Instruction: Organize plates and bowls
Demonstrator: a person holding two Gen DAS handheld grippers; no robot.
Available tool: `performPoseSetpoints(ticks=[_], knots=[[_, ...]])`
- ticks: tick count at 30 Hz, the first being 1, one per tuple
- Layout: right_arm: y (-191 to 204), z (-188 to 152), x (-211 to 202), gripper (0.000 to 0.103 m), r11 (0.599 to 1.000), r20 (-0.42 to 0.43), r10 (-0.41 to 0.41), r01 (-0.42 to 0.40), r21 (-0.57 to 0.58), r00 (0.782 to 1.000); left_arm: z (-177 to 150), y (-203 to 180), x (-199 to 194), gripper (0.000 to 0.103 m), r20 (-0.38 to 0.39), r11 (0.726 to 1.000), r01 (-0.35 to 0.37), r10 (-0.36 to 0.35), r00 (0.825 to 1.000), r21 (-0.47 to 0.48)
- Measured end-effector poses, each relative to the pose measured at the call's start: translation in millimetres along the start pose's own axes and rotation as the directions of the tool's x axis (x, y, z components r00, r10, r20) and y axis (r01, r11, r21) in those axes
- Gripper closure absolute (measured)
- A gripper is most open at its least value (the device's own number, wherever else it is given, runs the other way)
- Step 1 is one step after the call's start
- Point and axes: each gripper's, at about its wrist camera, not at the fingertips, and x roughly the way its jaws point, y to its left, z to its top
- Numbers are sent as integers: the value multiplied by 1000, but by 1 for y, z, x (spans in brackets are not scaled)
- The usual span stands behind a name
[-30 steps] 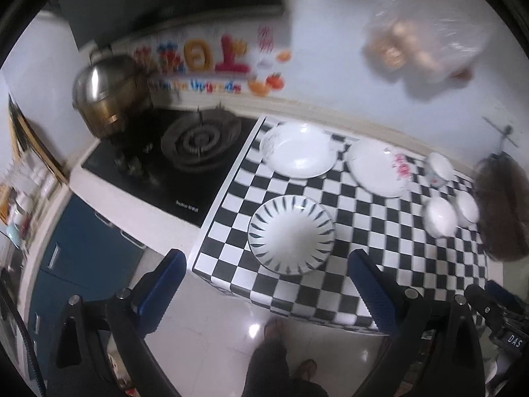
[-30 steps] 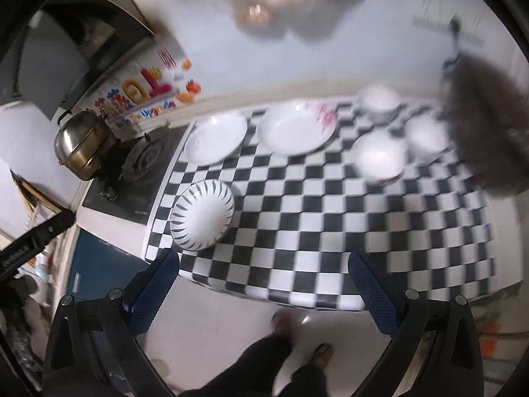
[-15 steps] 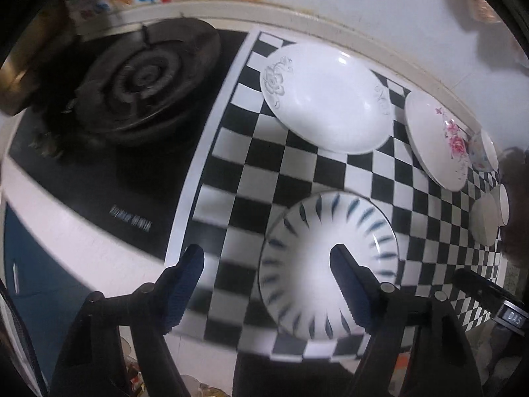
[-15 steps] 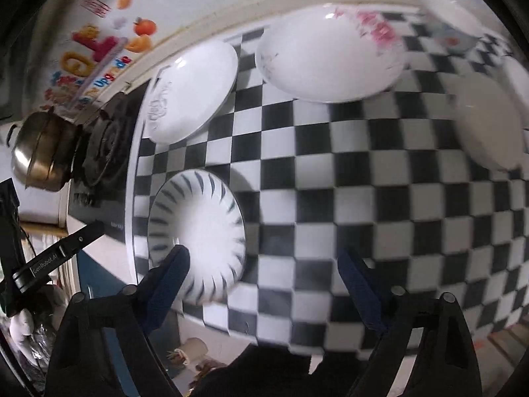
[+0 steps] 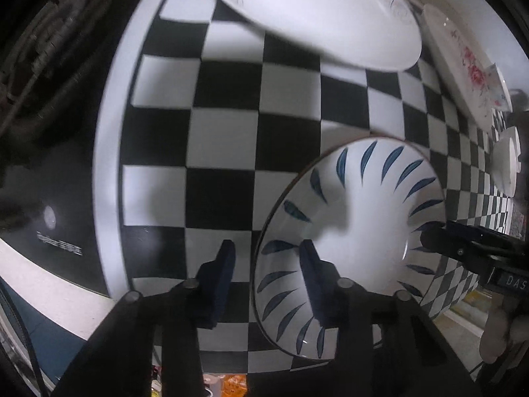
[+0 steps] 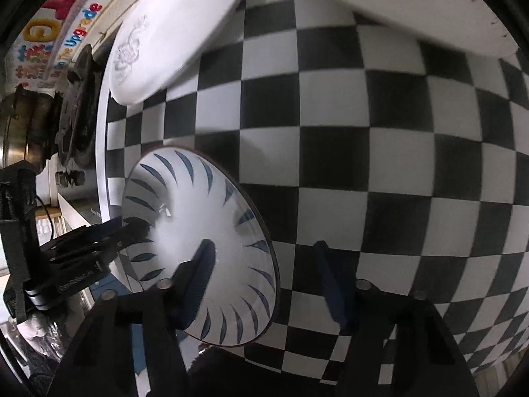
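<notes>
Far left: a black, shiny, flat stove (image 5: 49,152) with a round, ridged burner (image 6: 76,109). On it, at the back, a round metal pot (image 6: 23,132), gold-grey and glossy. Behind, bright letter stickers (image 6: 49,23) on a pale wall.

Next to the stove, a cloth (image 5: 224,132) of black and white squares, smooth and flat, spread over the counter up to a white edge strip.

Left tongs (image 5: 267,266): black arms, two blue flat pads, open with a gap between them. Left pad over the cloth, just outside the rim. Right pad over the inside of the striped plate (image 5: 357,231). So, straddling the plate's left rim, not clamped on it. Cannot tell if either pad touches the plate.

Striped plate: round, shallow, glossy white, with thin blue dashes fanning out all around and a thin dark rim. Flat on the cloth near the front edge, between the two tongs.

Right tongs (image 6: 264,266): same black arms and blue pads, open too. Left pad over the plate's inside, right pad over the cloth, straddling the right rim.

Farther back: a plain white oval-looking plate with a faint grey flower (image 5: 314,10). To its right, a white plate with pink flowers (image 5: 463,56). Far right, a small white bowl (image 5: 506,165), partly cut off at the picture's edge.
</notes>
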Motion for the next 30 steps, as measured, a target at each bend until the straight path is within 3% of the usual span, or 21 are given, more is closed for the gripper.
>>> performPoseSetpoints(ticks=[2, 3, 4, 5, 14, 30], knots=[[3, 0, 5, 52, 1000, -2, -1, 1, -18, 1000, -2, -4, -3, 73, 13, 1000, 7, -7, 1000, 20], [6, 0, 6, 70, 999, 2, -1, 1, -35, 1000, -2, -5, -5, 73, 18, 1000, 2, -2, 1000, 22], [8, -1, 10, 81, 999, -15, 1, -1, -42, 1000, -2, -3, -6, 74, 18, 1000, 5, -5, 1000, 10], [8, -1, 13, 83, 999, -19, -17, 16, -42, 1000, -3, 0, -9, 75, 19, 1000, 14, -13, 1000, -13], [2, -8, 10, 85, 998, -25, -32, 30, -61, 999, 3, -10, -20, 75, 24, 1000, 3, -2, 1000, -8], [-80, -30, -64, 86, 997, 81, -14, 9, 71, 997, 37, -91, -63, 75, 38, 989, 21, -26, 999, 146]])
